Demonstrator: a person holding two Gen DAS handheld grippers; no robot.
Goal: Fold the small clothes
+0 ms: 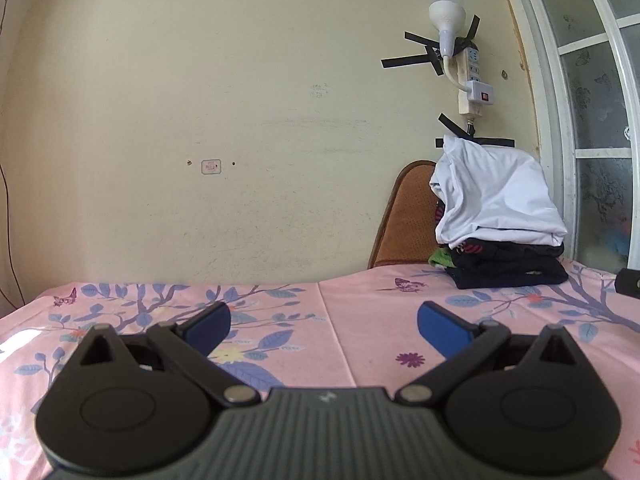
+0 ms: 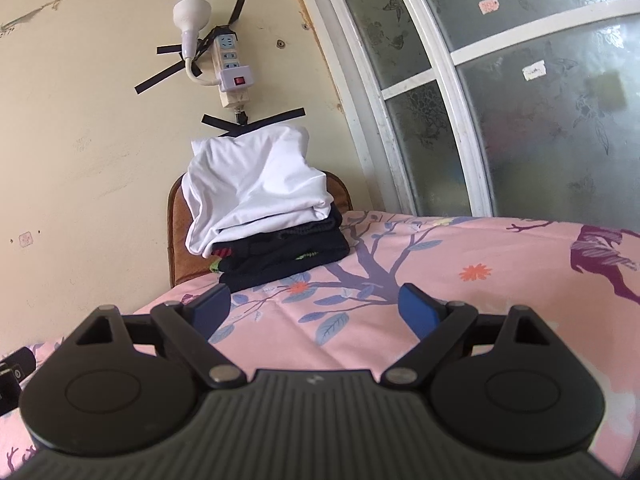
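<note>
Clothes sit stacked on pink floral sheet by cream wall; both grippers' fingers spread wide, empty.

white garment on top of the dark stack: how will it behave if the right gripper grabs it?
Likely floppy: the white garment is loosely bunched, so it should drape and unfold. Probably light. It may slide off the dark folded stack instead of dragging it. Right gripper is open, empty.
</note>
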